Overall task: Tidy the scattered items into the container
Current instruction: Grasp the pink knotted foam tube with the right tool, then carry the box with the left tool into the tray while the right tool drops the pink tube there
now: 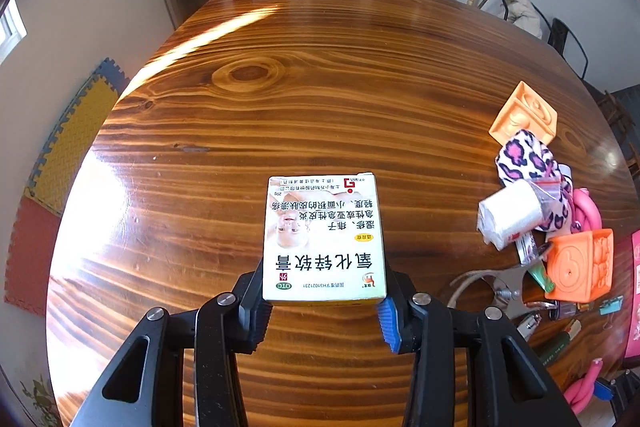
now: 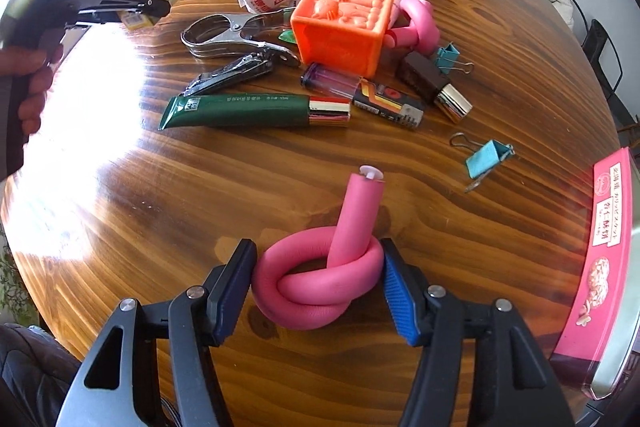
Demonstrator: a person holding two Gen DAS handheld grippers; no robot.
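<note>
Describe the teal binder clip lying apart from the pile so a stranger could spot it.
Start at the wooden table, then find the pink tin at its right edge. The clip lies alone between that tin and the clutter; its twin sits against the pink foam knot.

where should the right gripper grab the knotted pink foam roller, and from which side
Grip the knotted pink foam roller across its coiled loop, coming from above. The loop lies flat on the table and is its widest, squashiest part, while the free end sticks out. The right gripper already straddles the loop, its pads about at either side.
</note>
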